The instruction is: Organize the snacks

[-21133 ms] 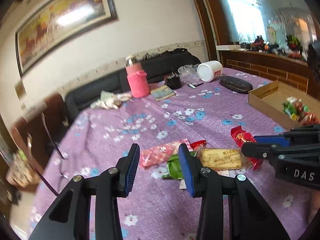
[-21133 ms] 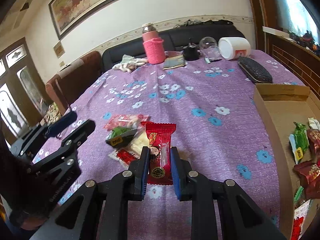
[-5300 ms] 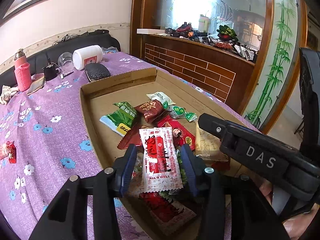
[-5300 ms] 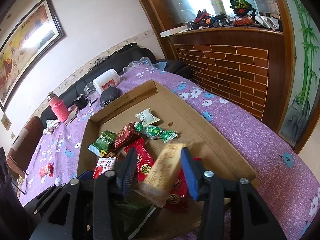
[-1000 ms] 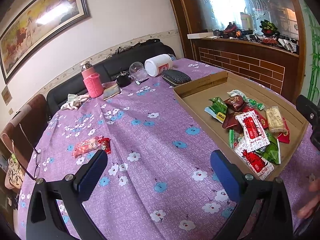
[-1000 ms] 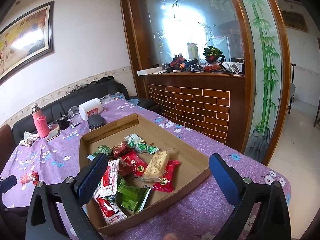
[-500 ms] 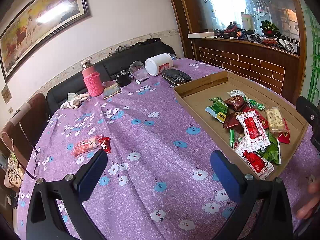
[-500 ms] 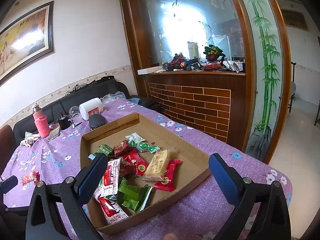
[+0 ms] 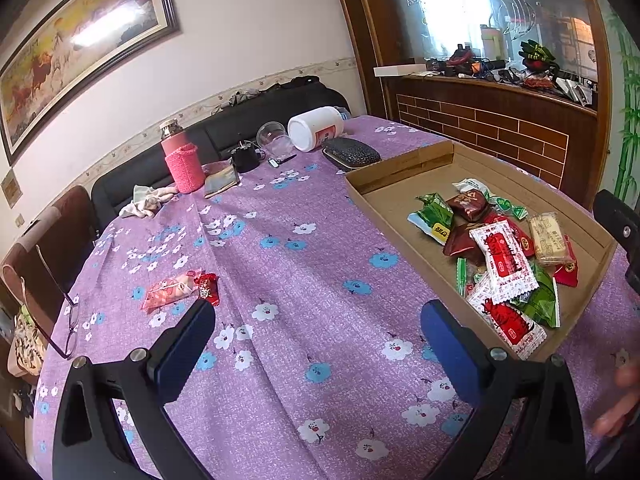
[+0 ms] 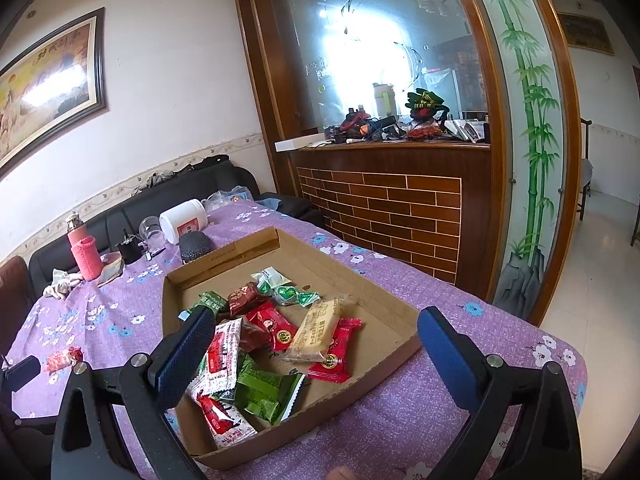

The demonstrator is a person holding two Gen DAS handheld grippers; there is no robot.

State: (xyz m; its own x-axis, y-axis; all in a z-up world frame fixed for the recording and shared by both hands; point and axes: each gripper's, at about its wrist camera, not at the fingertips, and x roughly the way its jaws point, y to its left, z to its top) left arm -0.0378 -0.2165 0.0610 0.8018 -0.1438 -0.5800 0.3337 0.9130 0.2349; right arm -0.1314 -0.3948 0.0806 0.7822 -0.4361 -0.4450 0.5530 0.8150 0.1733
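We hold the left hand-held gripper (image 9: 316, 344) and the right hand-held gripper (image 10: 314, 346) spread wide and empty above the counter (image 9: 304, 272); two snacks remain outside, a pink packet (image 9: 168, 291) touching a red packet (image 9: 209, 285); we judge it best to approach the pair low, closing on one wrapper's edge; the cardboard tray (image 10: 384, 300) holds the remaining red, green and beige packets, piled at its near end.

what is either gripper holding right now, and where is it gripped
Nothing. The left gripper and the right gripper are both wide open with nothing between their fingers. The snacks lie loose in the box, and two lie on the tablecloth.
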